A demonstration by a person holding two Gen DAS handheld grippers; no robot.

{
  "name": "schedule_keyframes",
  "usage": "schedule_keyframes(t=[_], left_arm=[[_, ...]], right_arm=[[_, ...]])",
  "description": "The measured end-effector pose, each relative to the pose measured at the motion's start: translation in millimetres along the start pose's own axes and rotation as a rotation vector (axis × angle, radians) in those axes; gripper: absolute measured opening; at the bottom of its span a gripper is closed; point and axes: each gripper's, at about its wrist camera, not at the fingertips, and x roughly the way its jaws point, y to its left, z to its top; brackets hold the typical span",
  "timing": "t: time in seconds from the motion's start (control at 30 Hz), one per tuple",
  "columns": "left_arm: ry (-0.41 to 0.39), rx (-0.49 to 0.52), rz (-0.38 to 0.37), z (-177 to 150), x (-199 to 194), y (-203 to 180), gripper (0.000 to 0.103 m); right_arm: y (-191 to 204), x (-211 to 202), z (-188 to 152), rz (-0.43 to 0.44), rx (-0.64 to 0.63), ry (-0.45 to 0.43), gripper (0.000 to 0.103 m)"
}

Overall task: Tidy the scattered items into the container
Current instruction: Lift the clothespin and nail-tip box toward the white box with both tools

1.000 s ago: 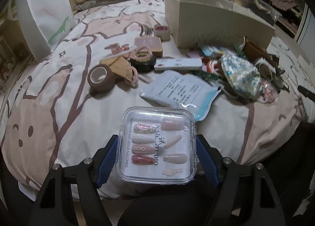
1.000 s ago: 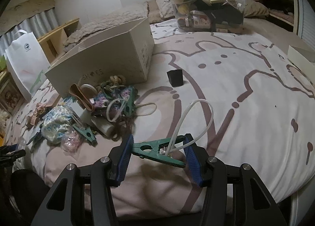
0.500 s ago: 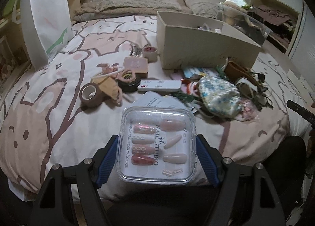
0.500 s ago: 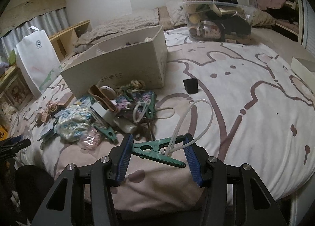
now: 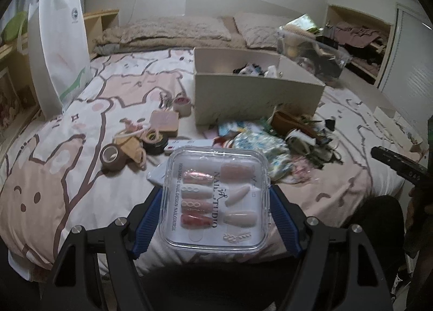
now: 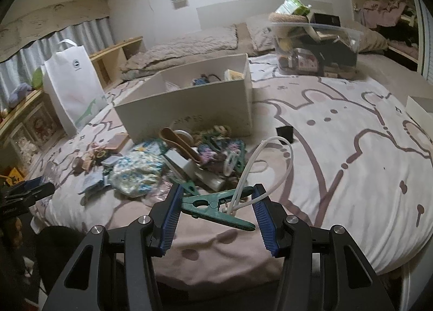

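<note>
My left gripper [image 5: 216,202] is shut on a clear plastic case of press-on nails [image 5: 216,198], held flat above the near edge of the bed. My right gripper [image 6: 216,209] is shut on a green clothes peg [image 6: 213,209] with a white cord loop [image 6: 270,159] hanging from it. The open beige cardboard box [image 5: 257,94] [image 6: 189,110] stands on the bedspread beyond both grippers, with a few items inside. A heap of scattered items [image 5: 284,143] [image 6: 167,159] lies in front of the box: a floral pouch, a brown spoon, pegs, tape rolls.
A white paper bag [image 5: 59,51] [image 6: 73,83] stands at the bed's left edge. A clear tub of goods [image 6: 314,45] sits at the back near the pillows. A small black cup [image 6: 284,132] rests right of the box. The other gripper's tip [image 5: 397,162] shows at the right.
Both grippers rose and tilted up with their loads still held. The box's open top and inside came into sight, and the scattered heap slid lower in both views.
</note>
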Motion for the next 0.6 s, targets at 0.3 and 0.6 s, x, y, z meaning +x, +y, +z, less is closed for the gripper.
schedule_keyframes(t=[0.3,0.6], left_arm=[[-0.073,-0.023,-0.046,10.8,-26.5,-14.2,0.077],[-0.133,-0.016,-0.073,30.5,-47.1,-30.7,0.077]], right_arm=[[24.2,-21.7,9.5,0.061,-0.023,-0.053,0.053],[43.3,-38.2,23.9,0.110,-0.058,-0.098,0.053]])
